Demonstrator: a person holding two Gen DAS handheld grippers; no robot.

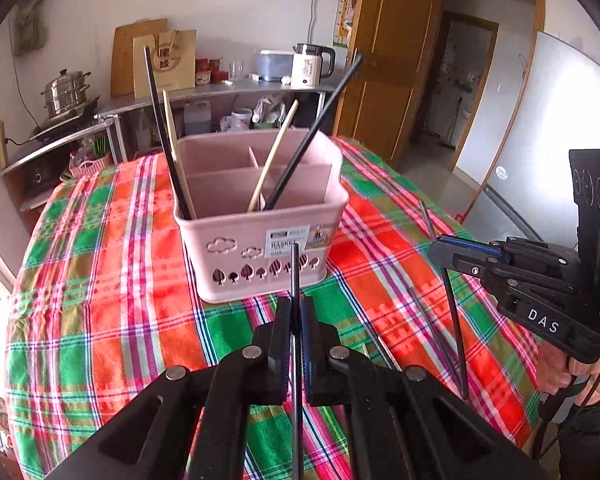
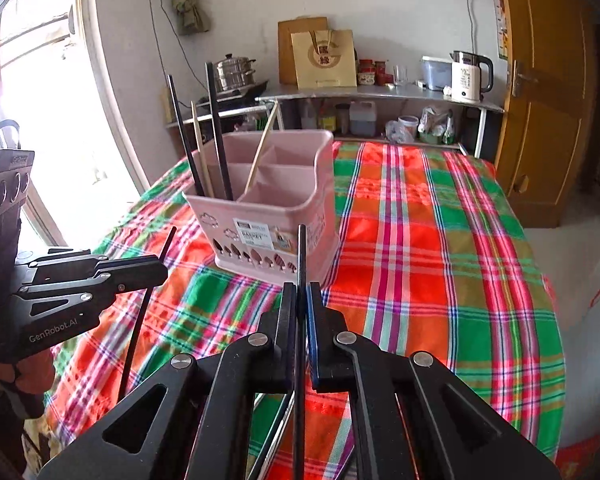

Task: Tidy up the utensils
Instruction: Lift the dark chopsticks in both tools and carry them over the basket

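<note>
A pink divided caddy [image 1: 204, 236] [image 2: 216, 216] stands on the plaid-covered table [image 1: 112, 300] [image 2: 420, 260]. Black and wooden chopsticks [image 1: 168, 152] [image 2: 216, 136] lean in its compartments. My left gripper [image 1: 296, 304] [image 2: 162, 268] is shut on a black chopstick [image 1: 295, 272] [image 2: 134, 344], held upright in front of the caddy. My right gripper [image 2: 301, 290] [image 1: 440, 250] is shut on another black chopstick [image 2: 301, 252] [image 1: 456, 328], to the caddy's right. Both chopsticks hang clear above the cloth. More thin utensils [image 1: 388, 354] lie on the cloth near me.
A metal shelf [image 1: 220, 92] behind the table carries a white kettle [image 1: 312, 65] [image 2: 466, 78], a steamer pot [image 1: 66, 94] [image 2: 234, 72], jars and a paper bag [image 1: 168, 62]. A wooden door [image 2: 540, 100] stands at right, a window [image 2: 40, 100] at left.
</note>
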